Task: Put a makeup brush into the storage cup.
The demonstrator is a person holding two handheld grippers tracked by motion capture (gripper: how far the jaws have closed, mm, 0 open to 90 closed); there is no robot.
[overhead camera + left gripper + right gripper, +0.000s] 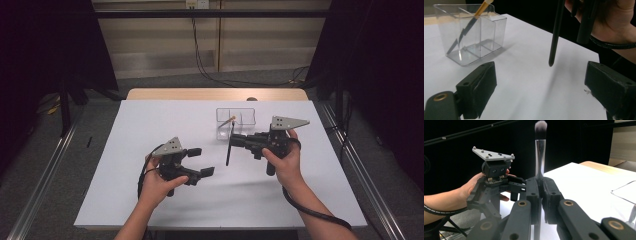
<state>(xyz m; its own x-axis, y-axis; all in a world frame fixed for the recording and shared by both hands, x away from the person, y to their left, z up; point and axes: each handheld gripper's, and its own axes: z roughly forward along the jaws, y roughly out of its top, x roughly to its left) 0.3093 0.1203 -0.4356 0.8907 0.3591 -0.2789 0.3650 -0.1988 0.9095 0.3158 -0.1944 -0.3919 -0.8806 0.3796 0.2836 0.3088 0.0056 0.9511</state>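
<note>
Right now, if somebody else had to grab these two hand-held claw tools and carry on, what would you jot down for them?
Right gripper: shut on the makeup brush, held upright, bristles on top, handle tip above the table.
Left gripper: open, nothing between its jaws, apart from the brush.
Clear organizer: stands on the white table beyond the grippers; a gold-ferruled brush already leans in one compartment.
Done: one brush stowed, the second picked up.
Left: probably put the held brush into the organizer, then let go.
</note>
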